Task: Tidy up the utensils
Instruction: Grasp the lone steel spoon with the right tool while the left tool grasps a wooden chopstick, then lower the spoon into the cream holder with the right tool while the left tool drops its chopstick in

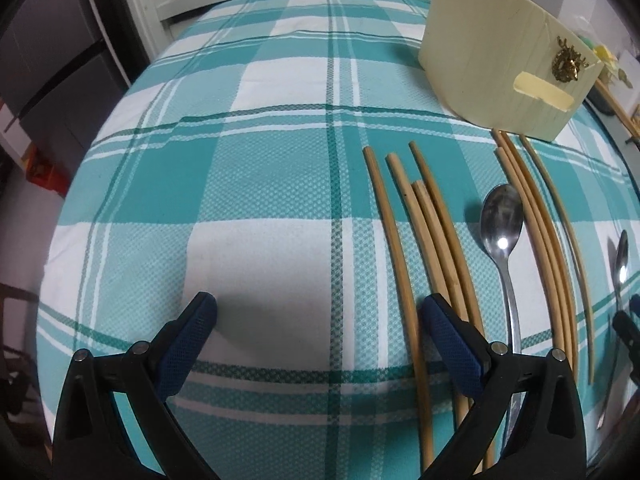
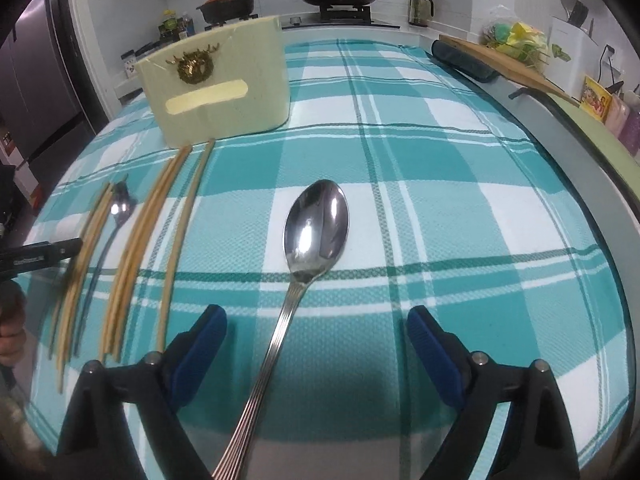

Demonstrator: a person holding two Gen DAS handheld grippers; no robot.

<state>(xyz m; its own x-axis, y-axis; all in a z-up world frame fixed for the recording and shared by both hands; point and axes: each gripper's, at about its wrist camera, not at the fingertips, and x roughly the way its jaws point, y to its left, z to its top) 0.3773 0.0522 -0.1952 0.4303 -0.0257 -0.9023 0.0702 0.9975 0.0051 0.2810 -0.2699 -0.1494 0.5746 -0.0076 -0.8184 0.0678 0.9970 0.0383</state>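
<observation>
Our left gripper spread wide over checked cloth, chopsticks under its right finger, our right gripper wide, spoon lying between its fingers, cream box ahead-left

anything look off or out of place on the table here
Nothing spilled or broken. The left chopsticks lie uneven, tips staggered and one resting across its neighbours. The holder has tape stuck on its front, like a patch. Spoons lie loose among the sticks.
</observation>
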